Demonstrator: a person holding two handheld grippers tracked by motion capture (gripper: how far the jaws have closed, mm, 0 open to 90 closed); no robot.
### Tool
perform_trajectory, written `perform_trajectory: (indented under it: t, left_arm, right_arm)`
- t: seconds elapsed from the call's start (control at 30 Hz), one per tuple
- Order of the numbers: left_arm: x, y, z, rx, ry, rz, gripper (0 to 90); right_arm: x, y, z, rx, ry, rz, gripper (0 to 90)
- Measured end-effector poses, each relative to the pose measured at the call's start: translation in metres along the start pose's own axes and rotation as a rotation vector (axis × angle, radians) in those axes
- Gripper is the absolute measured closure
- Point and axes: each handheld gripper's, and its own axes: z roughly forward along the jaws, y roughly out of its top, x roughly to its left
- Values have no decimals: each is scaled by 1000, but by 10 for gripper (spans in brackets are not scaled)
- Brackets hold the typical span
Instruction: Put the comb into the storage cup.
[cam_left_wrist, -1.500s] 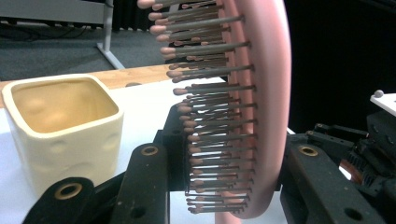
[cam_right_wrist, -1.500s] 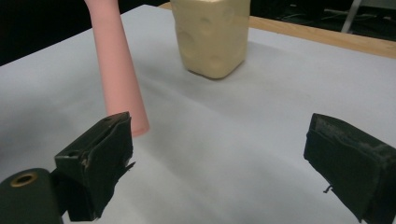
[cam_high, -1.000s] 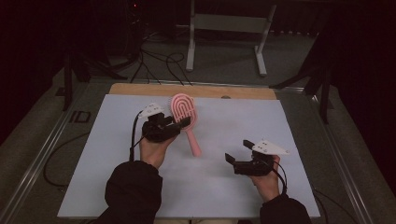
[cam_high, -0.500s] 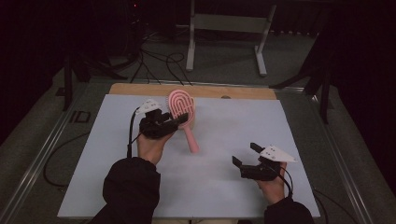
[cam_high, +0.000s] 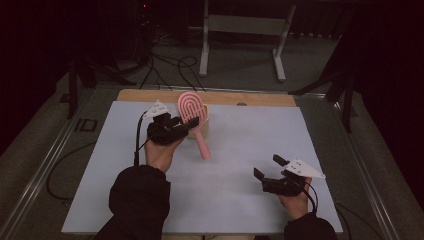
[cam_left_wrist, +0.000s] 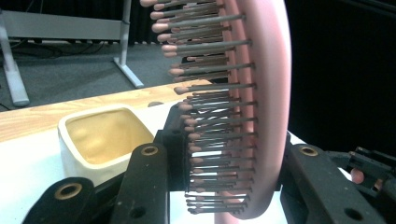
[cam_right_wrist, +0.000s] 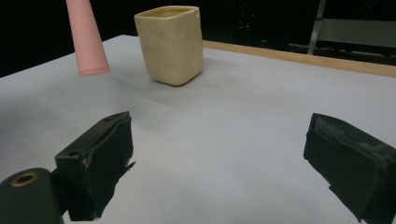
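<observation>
High view: the left gripper (cam_high: 192, 123) pinches the pink hairbrush (cam_high: 192, 112) by its head, held above the cream square cup (cam_high: 204, 120); the right gripper (cam_high: 267, 167) hovers spread over the white mat (cam_high: 250, 140).

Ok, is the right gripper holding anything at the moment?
No, in the right gripper view the right gripper has its jaws wide apart with just the bare white table between them.

The right tool (cam_right_wrist: 219, 163) has its two black jaws set wide apart, with nothing between them, above the pale bench (cam_right_wrist: 243, 121). A cream square cup (cam_right_wrist: 170, 44) stands upright near the wooden far edge (cam_right_wrist: 299, 57). A pink brush handle (cam_right_wrist: 86, 39) hangs just beside the cup, clear of the bench.
</observation>
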Motion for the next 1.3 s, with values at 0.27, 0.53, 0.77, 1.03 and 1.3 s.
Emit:
perform_trajectory:
  t: [0.27,0.53,0.77,1.03,1.3]
  left_arm:
    - [4,4,1,-2,10,4,649]
    - [7,8,2,1,22,12,649]
    - [9,13,2,1,31,23,649]
    - [12,17,4,1,43,26,648]
    - [14,23,5,-8,49,31,648]
  right_arm:
    - [0,-3,2,14,-2,3,81]
    - [-1,-3,2,10,-1,4,81]
    - [-1,-3,2,12,-1,4,81]
    - [-1,-4,3,17,0,7,81]
    - [-1,-4,3,19,-1,8,81]
